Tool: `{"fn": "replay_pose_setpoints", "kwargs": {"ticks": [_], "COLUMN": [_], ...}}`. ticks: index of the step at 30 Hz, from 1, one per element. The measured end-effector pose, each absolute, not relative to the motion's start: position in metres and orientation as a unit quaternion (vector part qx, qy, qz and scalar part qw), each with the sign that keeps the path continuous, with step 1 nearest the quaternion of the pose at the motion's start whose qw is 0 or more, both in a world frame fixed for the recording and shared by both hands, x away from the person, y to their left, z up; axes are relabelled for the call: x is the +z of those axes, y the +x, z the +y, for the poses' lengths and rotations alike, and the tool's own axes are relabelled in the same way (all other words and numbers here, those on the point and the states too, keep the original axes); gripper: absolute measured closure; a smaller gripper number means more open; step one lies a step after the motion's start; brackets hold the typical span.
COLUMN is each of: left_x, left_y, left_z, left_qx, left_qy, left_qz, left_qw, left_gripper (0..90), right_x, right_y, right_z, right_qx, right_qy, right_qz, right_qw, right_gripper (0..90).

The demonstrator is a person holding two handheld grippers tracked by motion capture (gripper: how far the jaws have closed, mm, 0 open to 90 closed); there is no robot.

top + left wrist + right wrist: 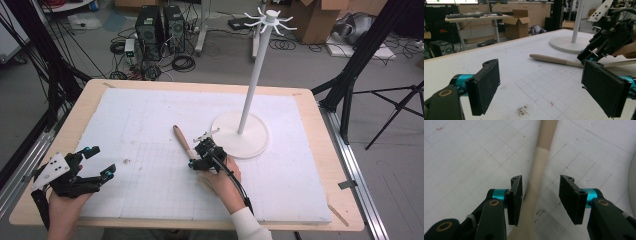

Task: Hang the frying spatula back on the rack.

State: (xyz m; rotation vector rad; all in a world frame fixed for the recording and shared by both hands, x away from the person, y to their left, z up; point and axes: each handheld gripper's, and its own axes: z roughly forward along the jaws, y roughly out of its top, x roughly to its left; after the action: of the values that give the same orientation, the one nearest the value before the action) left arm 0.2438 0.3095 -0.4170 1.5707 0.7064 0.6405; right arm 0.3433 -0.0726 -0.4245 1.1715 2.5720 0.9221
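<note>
A wooden utensil (pixel 182 141) with a darker far end lies on the white gridded board (pixel 150 115) near the middle. My right gripper (pixel 195 161) points down over its handle (pixel 537 170). The handle runs between the jaws, close against the left pad (pixel 515 195) and with a gap to the right pad (pixel 570 197), so the gripper is open. At the front left, my left gripper (pixel 102 161) is held open with nothing between its pads (pixel 540 82). The left gripper view looks across the board to the utensil (pixel 554 60) and the right gripper (pixel 596 53).
A tall white stand with hooks on top (pixel 270 20) rises from a round base (pixel 250 142) just right of the right gripper. The board lies on a wooden table (pixel 320 130). Computers, cables and boxes sit on the floor beyond the far edge.
</note>
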Motion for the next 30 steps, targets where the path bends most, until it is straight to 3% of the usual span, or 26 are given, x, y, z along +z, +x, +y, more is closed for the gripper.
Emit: {"fn": "replay_pose_setpoints", "kwargs": {"ticks": [11,30], "left_x": [-0.418,-0.418], "left_y": [0.244,0.245], "left_z": [0.309,0.305], "left_qx": [0.276,0.275], "left_qy": [0.683,0.688], "left_qz": [0.305,0.302], "left_qw": [0.603,0.6], "left_gripper": [15.7,15.7], "right_x": [-0.423,-0.421], "right_y": [0.344,0.346], "right_z": [-0.061,-0.055], "right_qx": [0.278,0.26], "right_qy": [0.381,0.386], "right_qz": [0.878,0.881], "right_qw": [0.088,0.087], "right_gripper": [65.4,71.4]}}
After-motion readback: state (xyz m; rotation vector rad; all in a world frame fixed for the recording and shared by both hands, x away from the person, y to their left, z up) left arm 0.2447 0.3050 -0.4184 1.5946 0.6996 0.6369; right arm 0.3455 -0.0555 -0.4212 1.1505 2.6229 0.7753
